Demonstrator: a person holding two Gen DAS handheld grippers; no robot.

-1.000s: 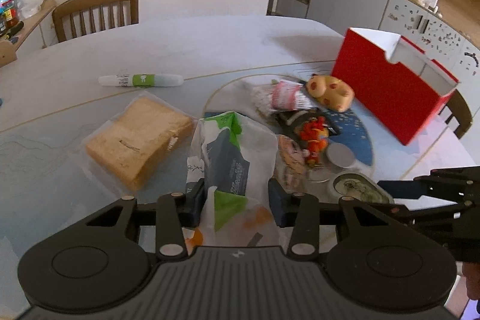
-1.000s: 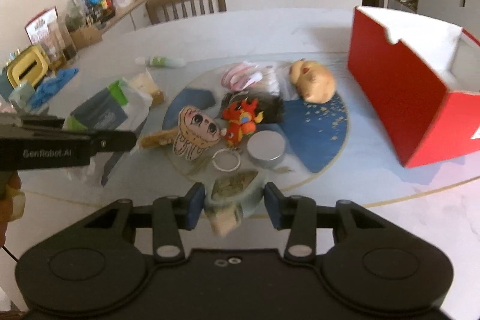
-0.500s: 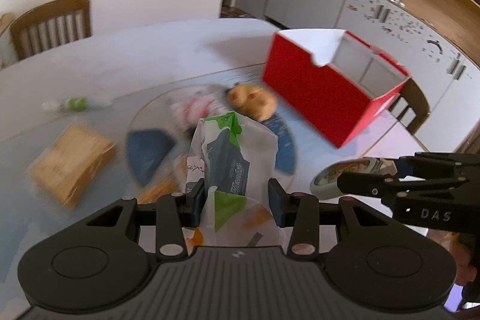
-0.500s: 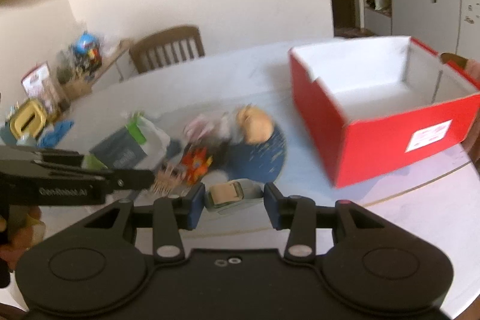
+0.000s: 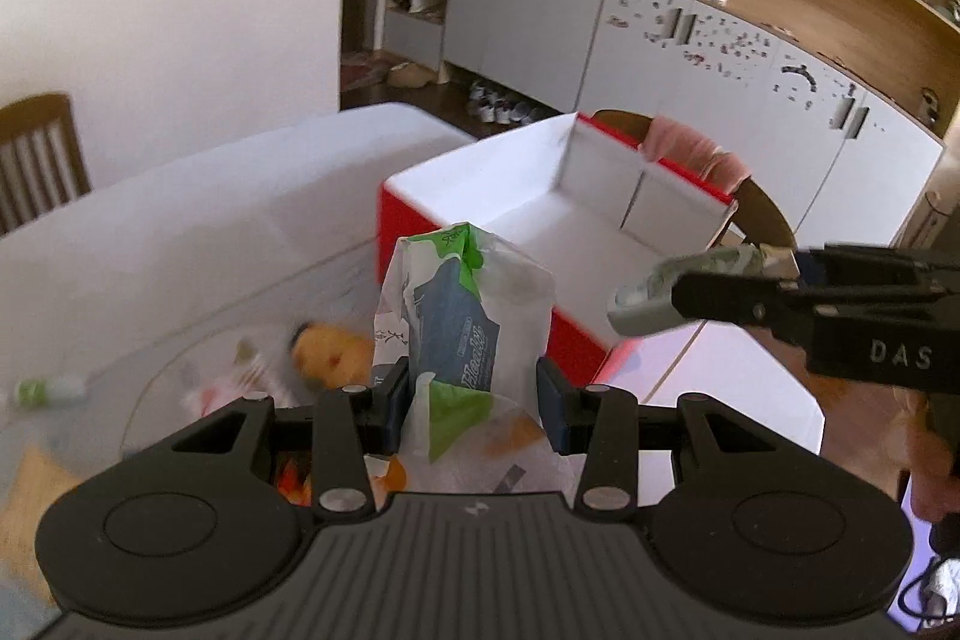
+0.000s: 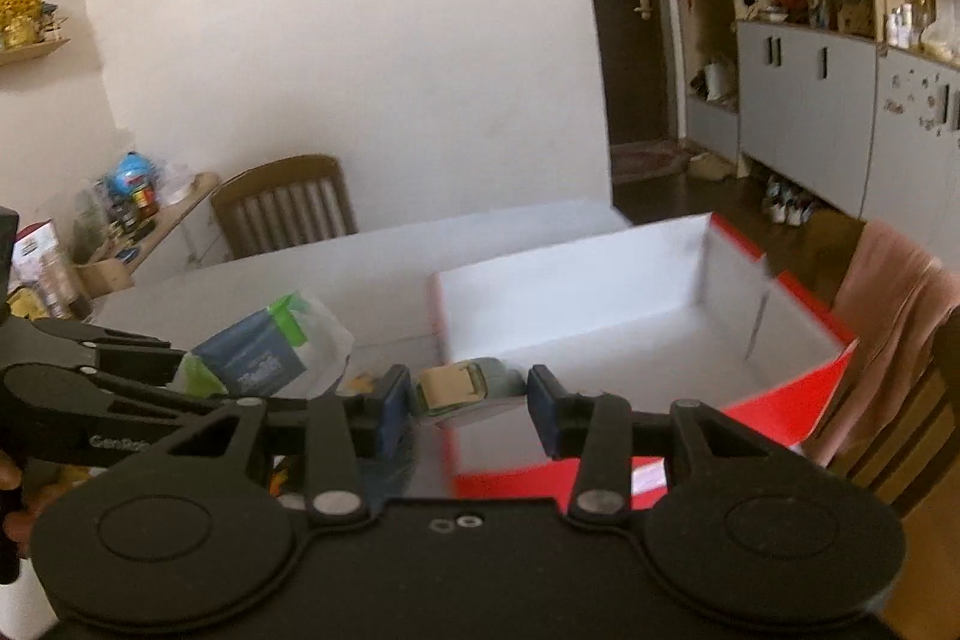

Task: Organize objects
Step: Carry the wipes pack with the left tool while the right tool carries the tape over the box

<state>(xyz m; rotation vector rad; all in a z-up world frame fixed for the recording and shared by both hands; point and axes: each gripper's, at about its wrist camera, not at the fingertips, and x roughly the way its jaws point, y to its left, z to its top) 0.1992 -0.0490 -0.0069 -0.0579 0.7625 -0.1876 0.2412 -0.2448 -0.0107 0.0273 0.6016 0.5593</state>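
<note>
Left wrist: left gripper (image 5: 474,394) clamps bag (image 5: 462,304) — red box (image 5: 540,196) beyond.

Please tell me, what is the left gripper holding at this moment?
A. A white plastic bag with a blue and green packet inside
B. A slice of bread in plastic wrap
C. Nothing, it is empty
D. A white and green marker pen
A: the left gripper is shut on the white plastic bag, whose blue and green packet shows through, in front of the red box.

"DAS" on right gripper (image 5: 660,304); "GenRob" on left gripper (image 6: 180,376).
</note>
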